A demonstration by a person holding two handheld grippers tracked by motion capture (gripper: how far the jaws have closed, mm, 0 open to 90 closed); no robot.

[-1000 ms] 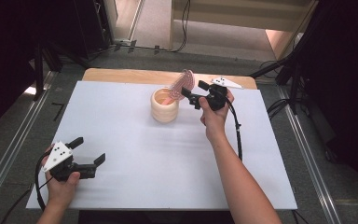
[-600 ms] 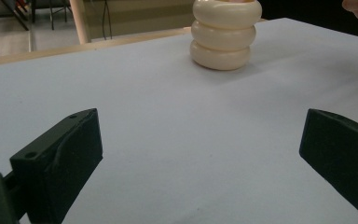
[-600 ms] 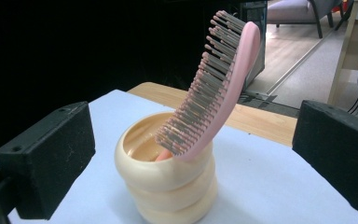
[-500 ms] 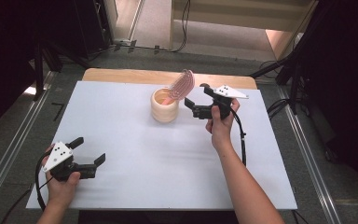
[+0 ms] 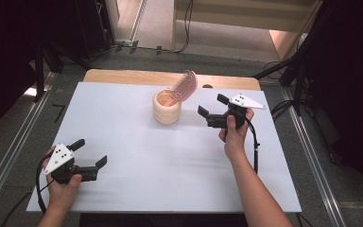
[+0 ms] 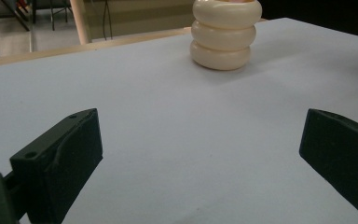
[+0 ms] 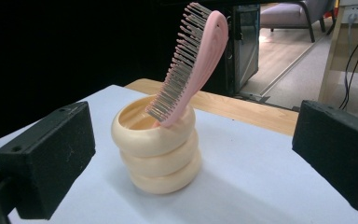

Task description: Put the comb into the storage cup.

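A cream ribbed cup stands upright at the back middle of the white table. A pink hairbrush stands handle-down in the cup and leans against its rim, bristles facing left in the right gripper view. My right gripper is open just right of the cup, apart from it, jaws pointing at it. My left gripper rests open near the front left corner, nothing between its jaws. The cup stands far ahead of it.
A wooden strip runs along the table's back edge. Metal rails flank the table on the floor. Cables trail from both grippers. The white surface between the grippers is bare.
My right gripper has let go of the pink hairbrush and drawn back to the right and toward me. The brush now stands in the cup. The left gripper has hardly moved.
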